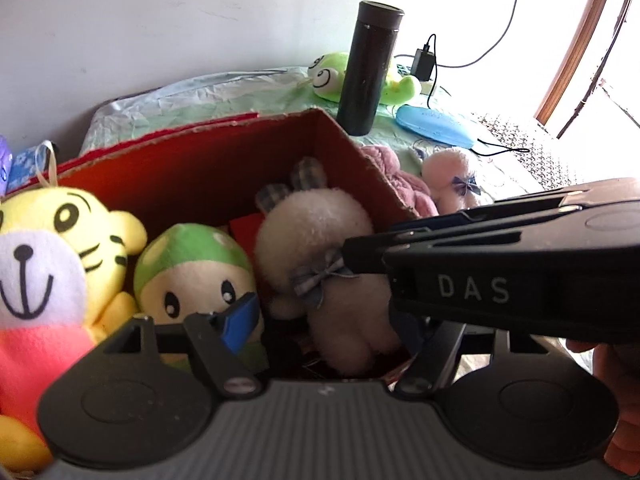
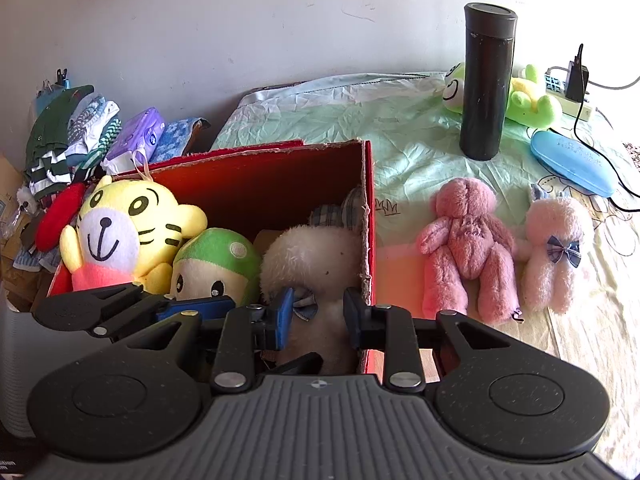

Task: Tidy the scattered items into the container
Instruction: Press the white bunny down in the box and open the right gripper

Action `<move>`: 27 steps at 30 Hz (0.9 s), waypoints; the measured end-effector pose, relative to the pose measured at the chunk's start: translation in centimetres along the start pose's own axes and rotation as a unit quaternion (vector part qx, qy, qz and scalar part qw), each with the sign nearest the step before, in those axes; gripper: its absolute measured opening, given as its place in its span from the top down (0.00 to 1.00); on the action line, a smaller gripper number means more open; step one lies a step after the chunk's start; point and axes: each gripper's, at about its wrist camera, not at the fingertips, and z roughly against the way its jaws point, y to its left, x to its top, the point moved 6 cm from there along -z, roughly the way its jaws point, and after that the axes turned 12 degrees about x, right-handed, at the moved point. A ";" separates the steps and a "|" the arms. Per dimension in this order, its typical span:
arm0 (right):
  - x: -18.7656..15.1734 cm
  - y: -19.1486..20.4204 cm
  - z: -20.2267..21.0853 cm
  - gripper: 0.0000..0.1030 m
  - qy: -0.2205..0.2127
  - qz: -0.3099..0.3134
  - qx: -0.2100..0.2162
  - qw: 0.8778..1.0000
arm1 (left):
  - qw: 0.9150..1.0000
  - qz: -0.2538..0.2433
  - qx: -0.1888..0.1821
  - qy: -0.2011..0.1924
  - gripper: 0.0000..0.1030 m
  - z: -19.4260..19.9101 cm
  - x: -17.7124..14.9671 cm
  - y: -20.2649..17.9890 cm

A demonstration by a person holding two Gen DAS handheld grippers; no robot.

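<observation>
Box [image 2: 368, 216] edge hugs white plush [image 2: 316, 256] — right claw [image 2: 318, 312] seemingly gripping it.

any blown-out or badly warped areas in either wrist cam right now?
Left wrist view: window at top right is blown out white, washing out the table edge beneath; fisheye bends the frame there. Right wrist view: even light, no clipping; thermos leans from lens distortion; black vignette in the corners. Both views look sharp.
</observation>
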 end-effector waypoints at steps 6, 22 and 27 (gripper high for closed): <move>-0.2 0.1 0.0 0.72 -0.009 0.019 -0.005 1.000 | 1.000 0.008 0.012 0.005 0.33 0.2 -0.2 0.4; -0.9 0.0 0.4 0.71 -0.047 0.030 0.015 0.998 | 0.999 0.029 0.029 0.013 0.30 0.3 -0.7 0.5; -1.0 0.0 0.5 0.71 -0.056 0.036 0.018 0.998 | 0.999 0.030 0.037 0.014 0.30 0.4 -0.7 0.5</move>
